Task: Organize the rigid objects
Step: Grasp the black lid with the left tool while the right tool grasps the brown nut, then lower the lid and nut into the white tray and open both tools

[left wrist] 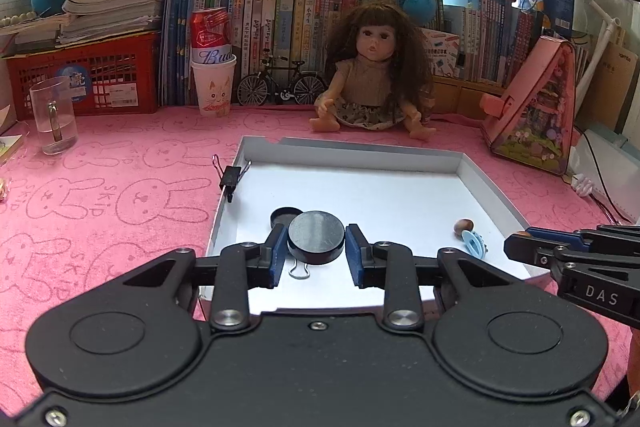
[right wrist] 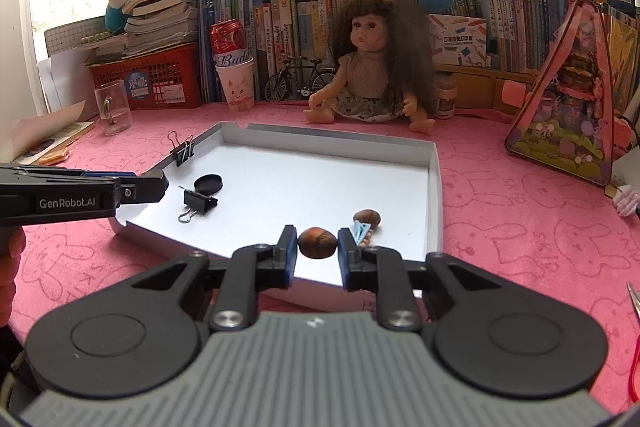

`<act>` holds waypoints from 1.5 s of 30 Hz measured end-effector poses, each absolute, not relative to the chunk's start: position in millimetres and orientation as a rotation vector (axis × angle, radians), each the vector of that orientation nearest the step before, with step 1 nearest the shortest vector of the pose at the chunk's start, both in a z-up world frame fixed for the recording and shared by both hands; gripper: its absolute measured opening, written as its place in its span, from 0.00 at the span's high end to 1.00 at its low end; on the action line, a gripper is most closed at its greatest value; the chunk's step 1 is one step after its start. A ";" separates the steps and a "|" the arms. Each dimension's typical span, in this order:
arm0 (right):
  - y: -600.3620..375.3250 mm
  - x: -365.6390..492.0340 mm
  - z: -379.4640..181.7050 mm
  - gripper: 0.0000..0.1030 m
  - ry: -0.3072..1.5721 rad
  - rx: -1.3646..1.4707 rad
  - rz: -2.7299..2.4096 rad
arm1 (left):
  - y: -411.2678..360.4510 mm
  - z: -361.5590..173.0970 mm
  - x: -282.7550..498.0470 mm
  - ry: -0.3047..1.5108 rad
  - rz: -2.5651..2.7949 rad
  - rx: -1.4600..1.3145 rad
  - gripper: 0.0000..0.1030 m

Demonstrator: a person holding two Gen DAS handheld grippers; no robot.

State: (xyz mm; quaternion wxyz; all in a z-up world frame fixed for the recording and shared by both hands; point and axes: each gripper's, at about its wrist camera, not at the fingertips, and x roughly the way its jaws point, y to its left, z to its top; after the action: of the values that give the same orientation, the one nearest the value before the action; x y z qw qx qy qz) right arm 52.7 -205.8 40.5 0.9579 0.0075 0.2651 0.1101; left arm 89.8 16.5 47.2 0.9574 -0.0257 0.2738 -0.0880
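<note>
My left gripper (left wrist: 317,227) is shut on a black round disc (left wrist: 316,241), held over the near left part of the white tray (left wrist: 360,151). Behind the disc lies a smaller black cap (left wrist: 282,215), and a binder clip's wire loop (left wrist: 299,271) shows just below it. My right gripper (right wrist: 317,231) is shut on a brown nut (right wrist: 317,243) above the tray's (right wrist: 328,139) near edge. A second nut (right wrist: 367,217) and a light blue clip (right wrist: 360,231) lie just beyond. The black cap (right wrist: 208,183) and binder clip (right wrist: 198,205) lie on the tray floor.
Another binder clip (left wrist: 230,177) is clamped on the tray's left wall. A doll (left wrist: 374,75) sits behind the tray, a glass mug (left wrist: 54,115) far left, a pink toy house (left wrist: 536,115) right. Books, baskets and plush toys line the back. Pink cloth covers the table.
</note>
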 end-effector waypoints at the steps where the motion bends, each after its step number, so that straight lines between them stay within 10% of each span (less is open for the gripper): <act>1: -207.5 55.8 41.7 0.75 0.537 0.022 0.219 | 17.4 47.8 93.7 0.553 -0.174 -0.053 0.71; 45: -239.0 185.6 25.6 0.75 0.790 0.195 0.170 | -2.6 12.6 209.0 0.682 -0.114 -0.004 0.71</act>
State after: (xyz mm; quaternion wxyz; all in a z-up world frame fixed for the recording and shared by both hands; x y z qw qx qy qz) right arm 185.6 -239.0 25.6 0.9149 0.0946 0.3836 0.0828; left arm 209.0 -2.6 12.6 0.9409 -0.0020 0.3340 -0.0558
